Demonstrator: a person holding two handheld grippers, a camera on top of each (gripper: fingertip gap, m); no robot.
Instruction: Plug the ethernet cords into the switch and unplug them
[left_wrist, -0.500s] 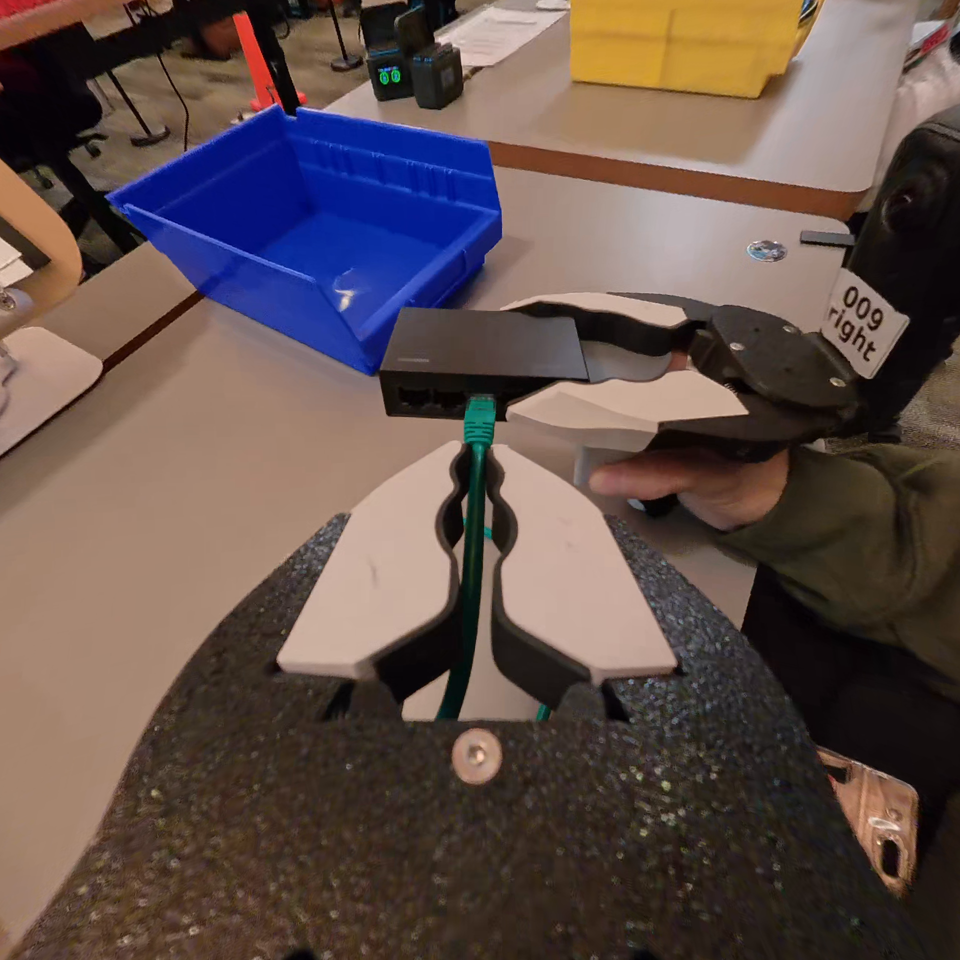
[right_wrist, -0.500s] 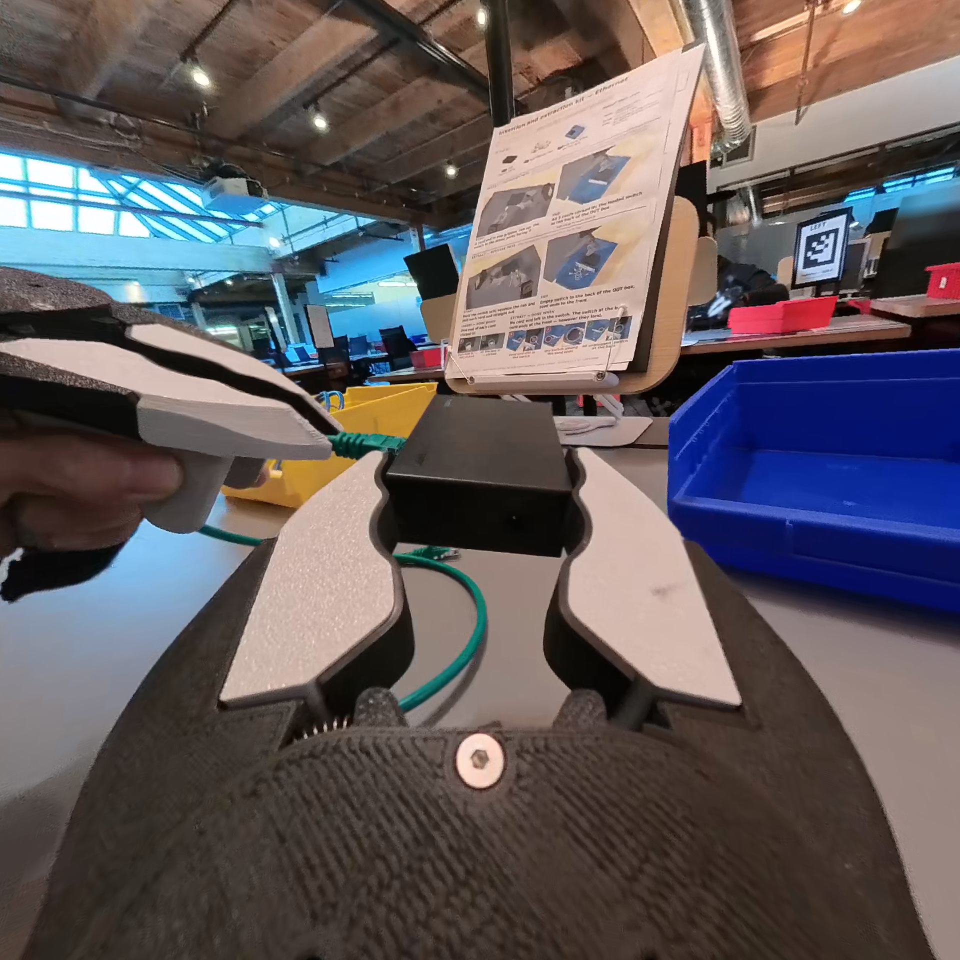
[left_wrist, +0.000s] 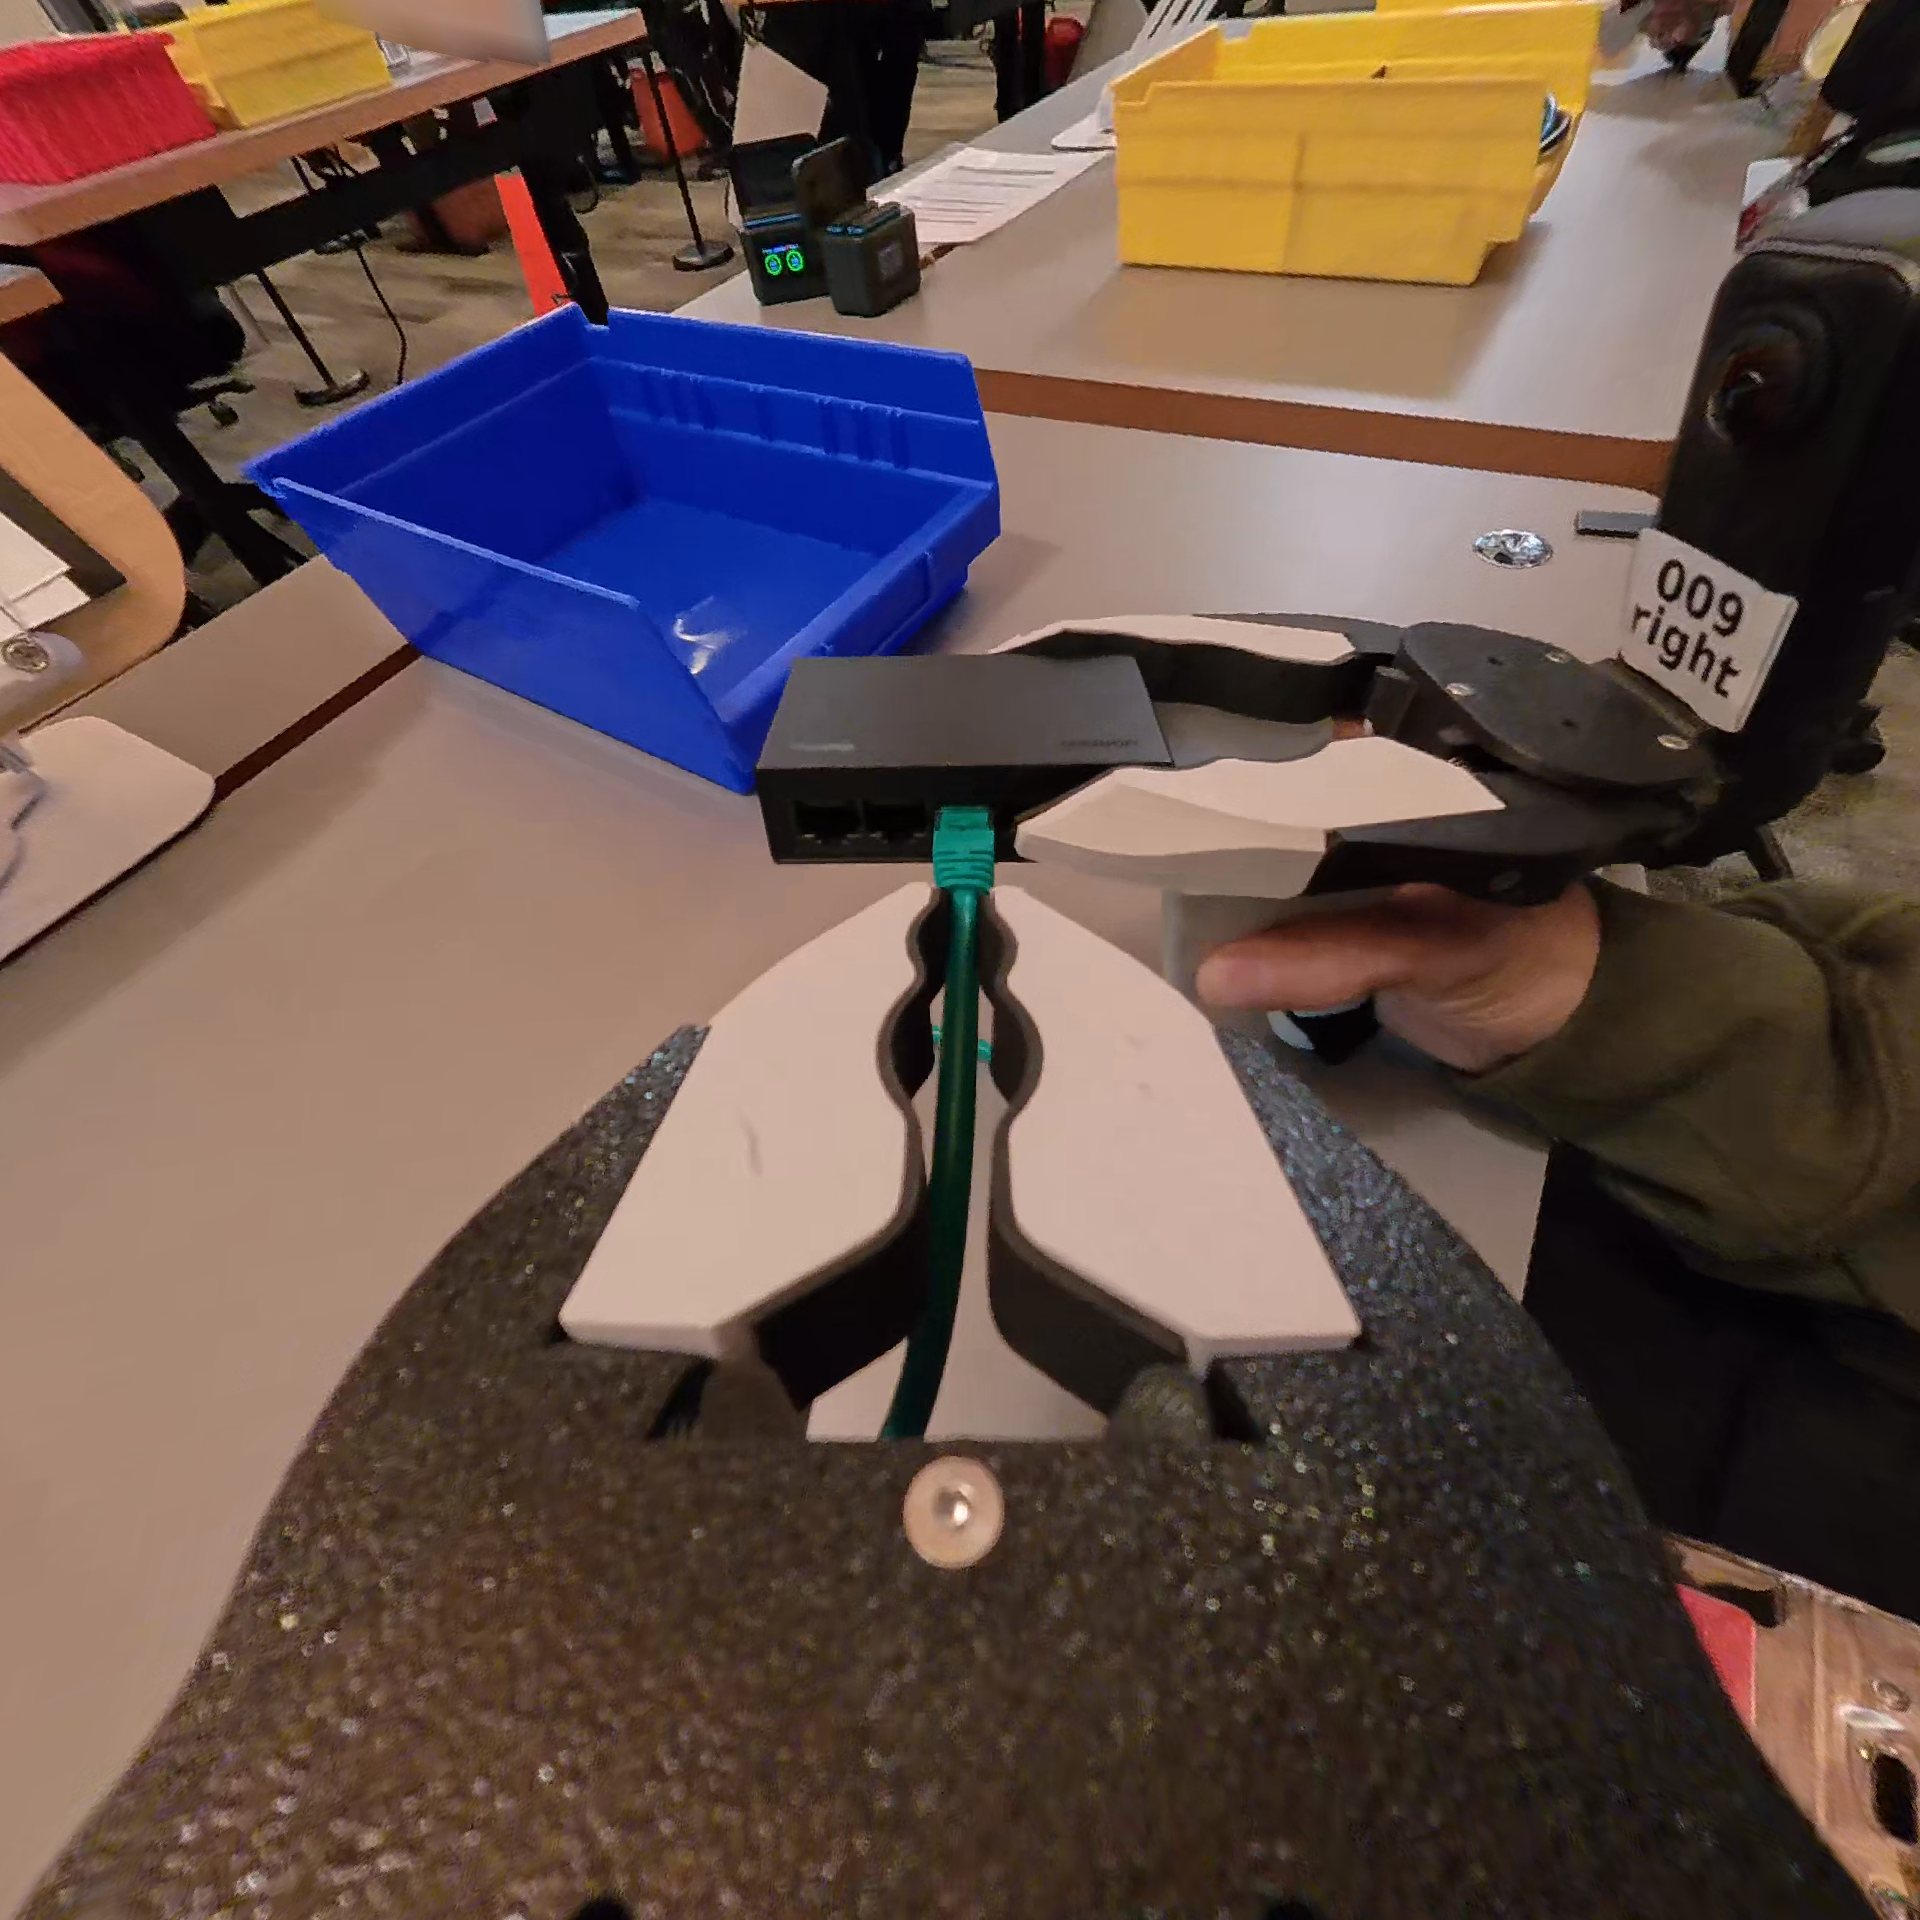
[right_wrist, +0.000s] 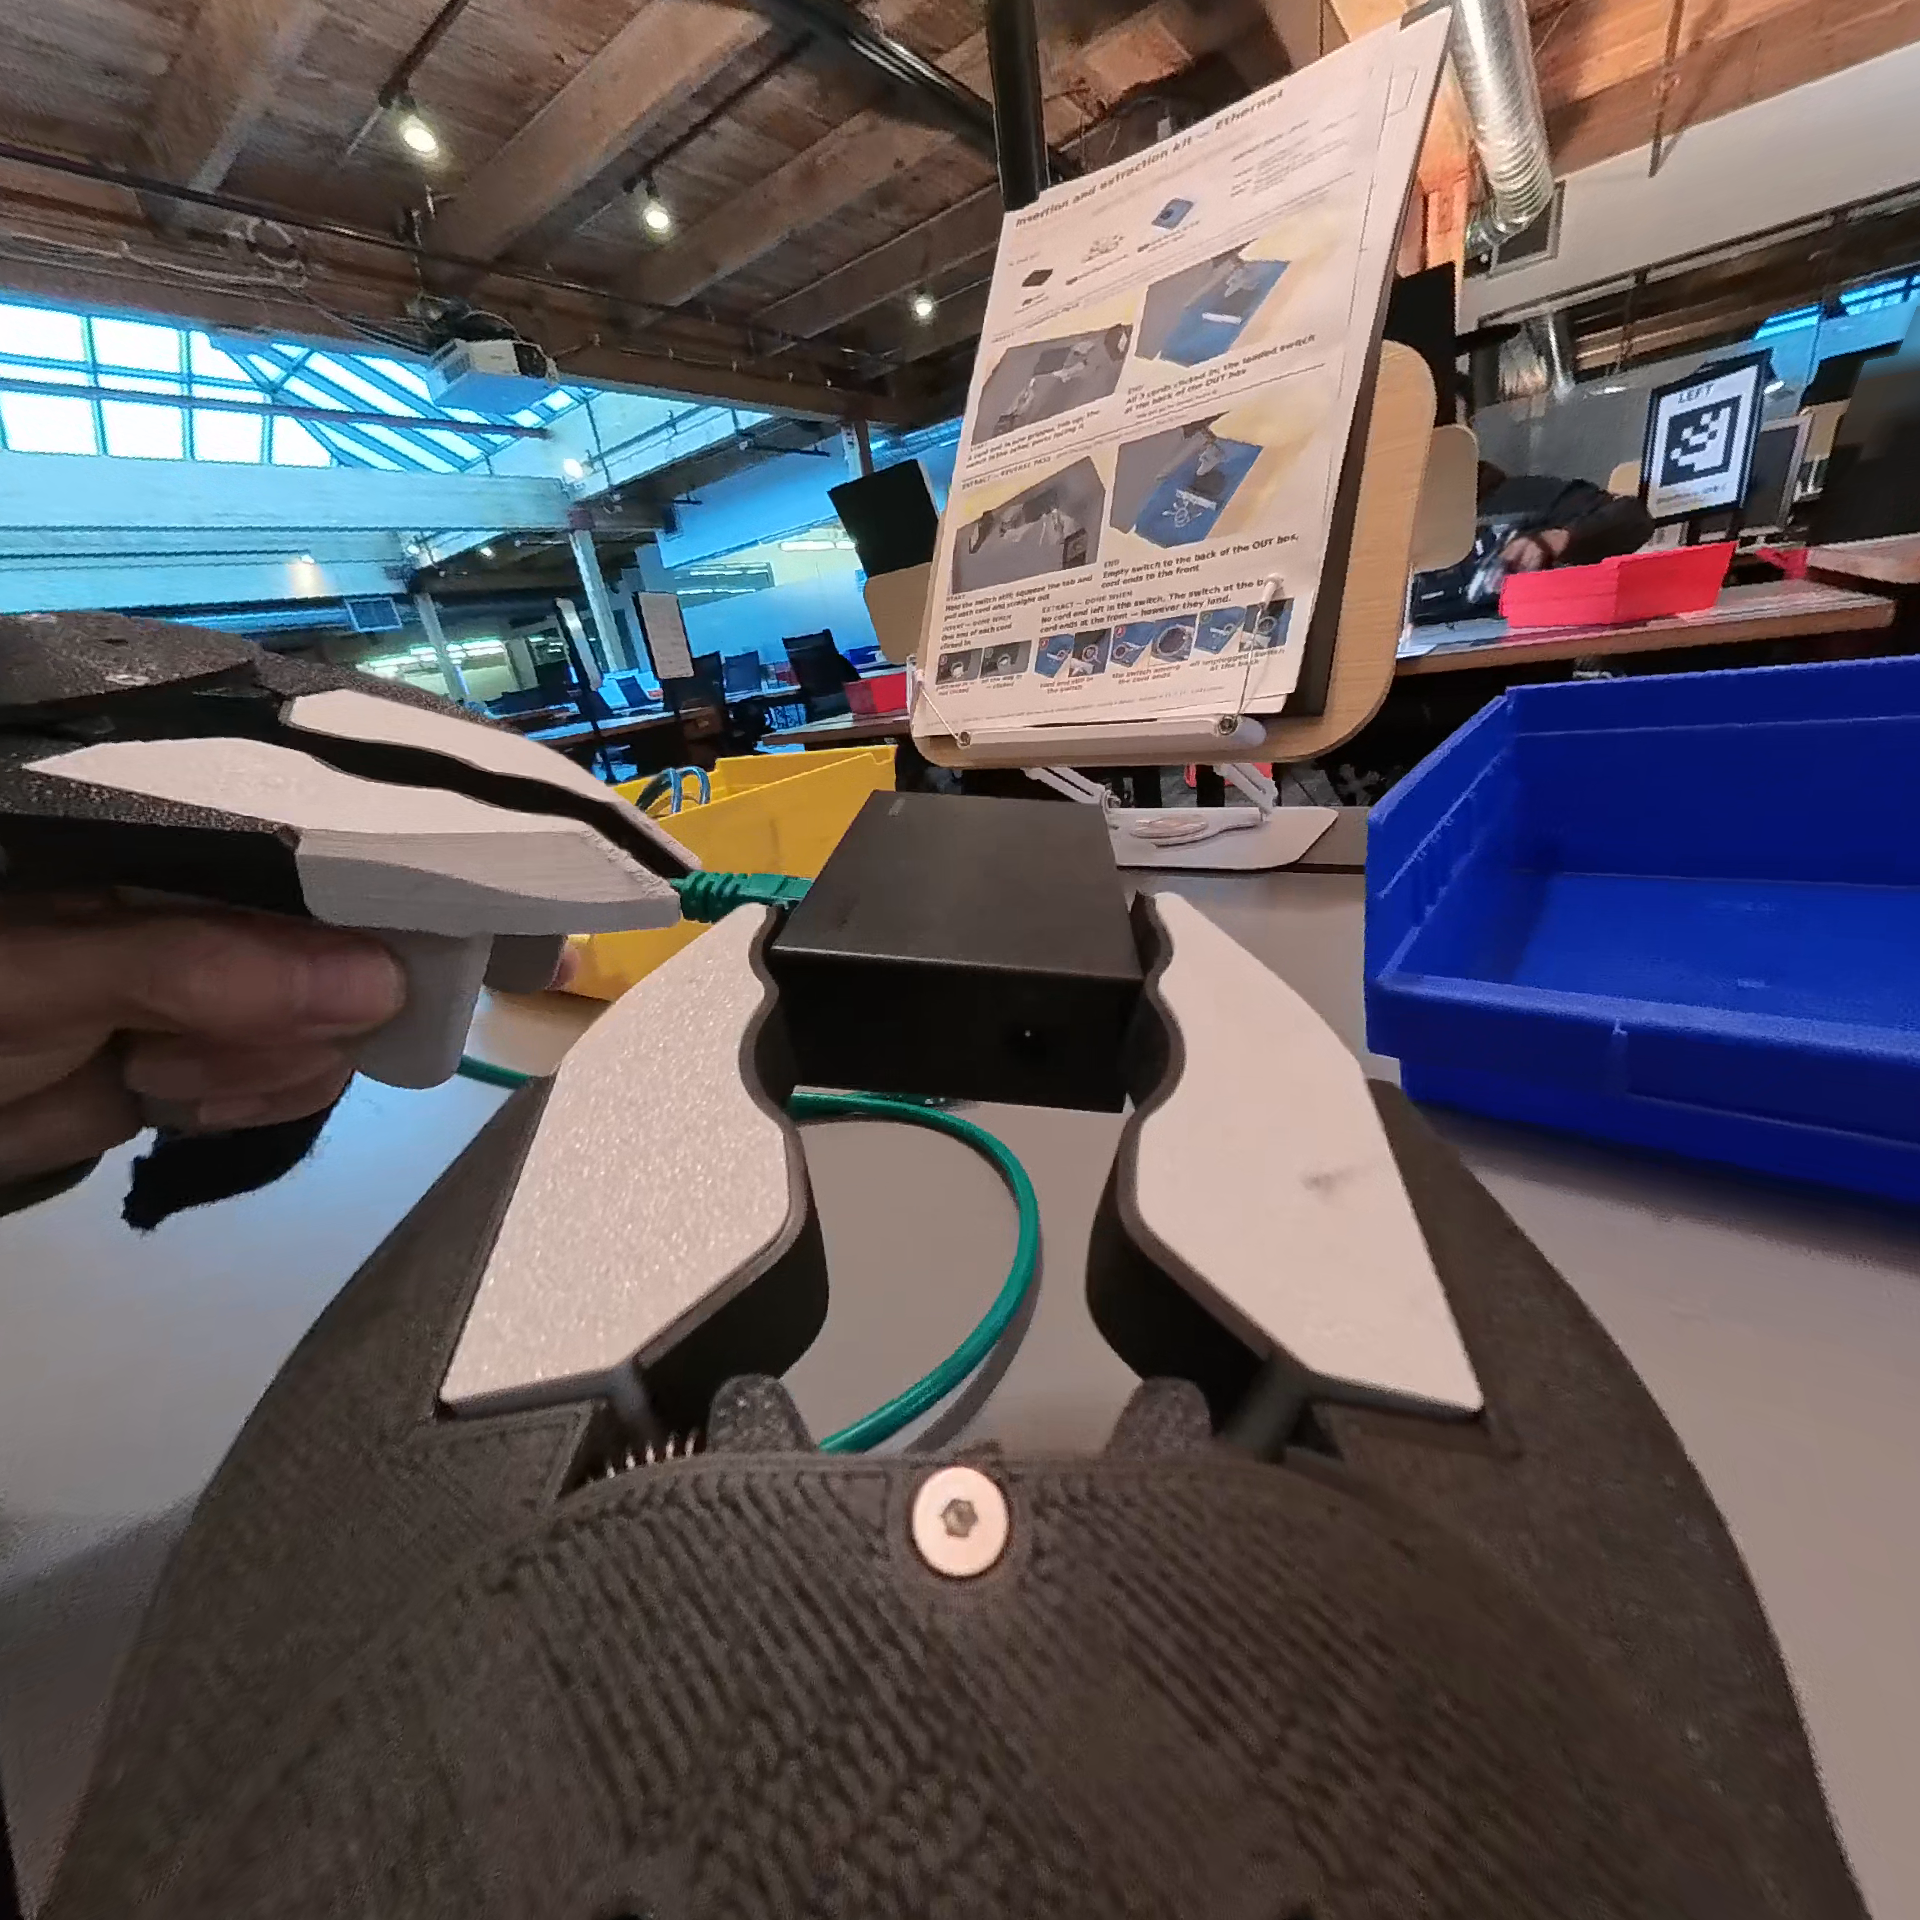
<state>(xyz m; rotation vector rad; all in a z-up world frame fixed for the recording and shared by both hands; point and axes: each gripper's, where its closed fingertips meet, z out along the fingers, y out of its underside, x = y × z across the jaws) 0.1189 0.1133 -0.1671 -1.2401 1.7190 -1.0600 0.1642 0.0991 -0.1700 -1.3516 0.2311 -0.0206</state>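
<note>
At frame centre, the right gripper (right_wrist: 951, 997) clamped the black switch (left_wrist: 951, 753) above the table (left_wrist: 312, 1039). The left gripper (left_wrist: 958, 914) pinched the green ethernet cord (left_wrist: 951, 1143), its plug (left_wrist: 963, 847) apparently seated; two ports looked empty, unplugging remained.

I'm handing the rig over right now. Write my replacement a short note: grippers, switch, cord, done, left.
Left gripper: shut on the green ethernet cord, just behind its plug.
Right gripper: shut on the black switch, held above the table.
Done: the green plug sits at a port on the switch's front; I cannot tell if it has clicked home.
Left: two ports beside it show empty. Blue bin behind the switch is empty. Unplugging remains.
</note>
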